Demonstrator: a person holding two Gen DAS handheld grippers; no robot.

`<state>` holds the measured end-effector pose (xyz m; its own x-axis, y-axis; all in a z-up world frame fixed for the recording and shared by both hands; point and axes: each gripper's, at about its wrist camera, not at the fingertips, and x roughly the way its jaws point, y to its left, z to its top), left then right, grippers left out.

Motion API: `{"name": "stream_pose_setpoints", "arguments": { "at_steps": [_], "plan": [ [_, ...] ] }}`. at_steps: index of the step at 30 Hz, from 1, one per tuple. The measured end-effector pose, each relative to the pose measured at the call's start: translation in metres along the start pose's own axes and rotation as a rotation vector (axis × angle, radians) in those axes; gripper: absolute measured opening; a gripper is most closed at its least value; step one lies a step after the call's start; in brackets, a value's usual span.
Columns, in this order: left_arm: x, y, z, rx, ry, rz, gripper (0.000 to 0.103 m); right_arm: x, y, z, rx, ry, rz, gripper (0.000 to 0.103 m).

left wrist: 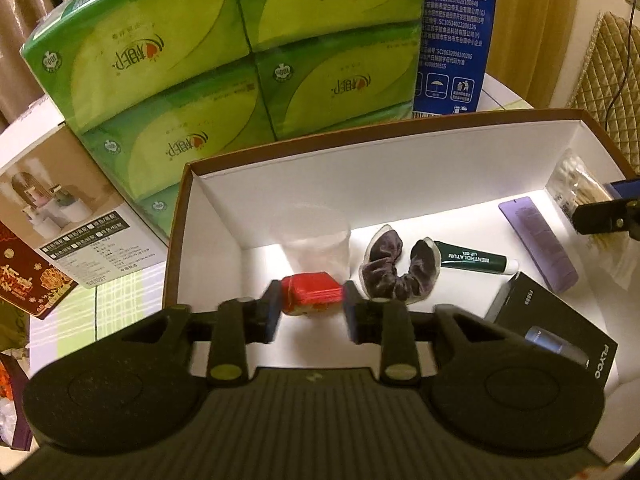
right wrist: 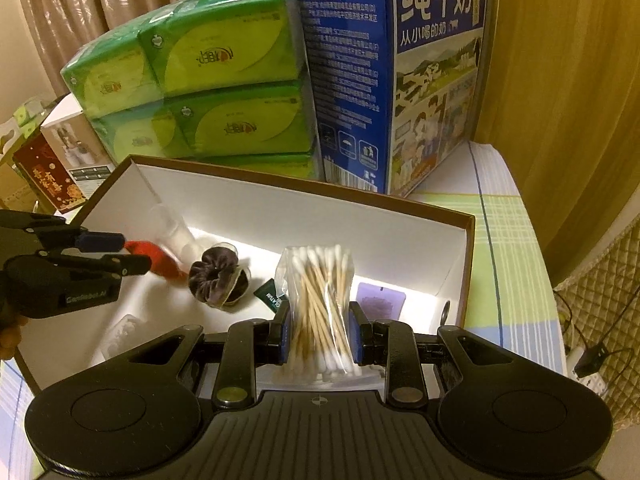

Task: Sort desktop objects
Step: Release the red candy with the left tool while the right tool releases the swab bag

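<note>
A brown-rimmed box (left wrist: pixel 384 128) with a white inside holds a clear cup (left wrist: pixel 312 236), a dark purple scrunchie (left wrist: pixel 400 272), a green lip-gel tube (left wrist: pixel 472 258), a purple flat card (left wrist: pixel 540 244) and a black FLYCO carton (left wrist: pixel 552 332). My left gripper (left wrist: pixel 312 300) hangs low in the box, its pads standing just off a small red packet (left wrist: pixel 312 294) between them. In the right wrist view that packet (right wrist: pixel 156 258) is blurred at the left gripper's (right wrist: pixel 134 254) tips. Over the box, my right gripper (right wrist: pixel 320 320) is shut on a clear bag of cotton swabs (right wrist: pixel 320 292).
Stacked green tissue packs (left wrist: pixel 168 52) and a tall blue milk carton (right wrist: pixel 392 72) stand right behind the box. A white product box (left wrist: pixel 60 208) and a red box (left wrist: pixel 28 280) lie to the left. A checked cloth (right wrist: pixel 508 240) covers the table; cables (right wrist: pixel 592 360) lie at the right.
</note>
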<state>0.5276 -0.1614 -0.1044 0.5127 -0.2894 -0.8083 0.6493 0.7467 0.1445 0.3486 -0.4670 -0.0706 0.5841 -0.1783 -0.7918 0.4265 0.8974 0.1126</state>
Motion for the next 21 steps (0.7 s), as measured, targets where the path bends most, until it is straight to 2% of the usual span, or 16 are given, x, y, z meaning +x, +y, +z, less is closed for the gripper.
{"name": "stream_pose_setpoints", "arguments": {
  "at_steps": [13, 18, 19, 20, 21],
  "plan": [
    [-0.008, 0.006, 0.001, -0.004, -0.028, -0.006, 0.034, 0.016, 0.002, 0.005, -0.007, 0.015, -0.001, 0.025],
    [-0.009, 0.006, 0.002, -0.007, -0.032, -0.011, 0.036, 0.017, 0.007, 0.006, -0.043, -0.053, -0.023, 0.027],
    [-0.01, 0.006, 0.002, -0.007, -0.032, -0.011, 0.037, 0.017, 0.007, 0.007, -0.047, -0.069, -0.028, 0.029],
    [-0.01, 0.006, 0.002, -0.007, -0.034, -0.012, 0.038, 0.016, 0.007, 0.008, -0.046, -0.083, -0.037, 0.04],
    [-0.011, 0.006, 0.001, -0.008, -0.034, -0.014, 0.04, 0.015, 0.007, 0.008, -0.043, -0.099, -0.045, 0.06]
  ]
}}
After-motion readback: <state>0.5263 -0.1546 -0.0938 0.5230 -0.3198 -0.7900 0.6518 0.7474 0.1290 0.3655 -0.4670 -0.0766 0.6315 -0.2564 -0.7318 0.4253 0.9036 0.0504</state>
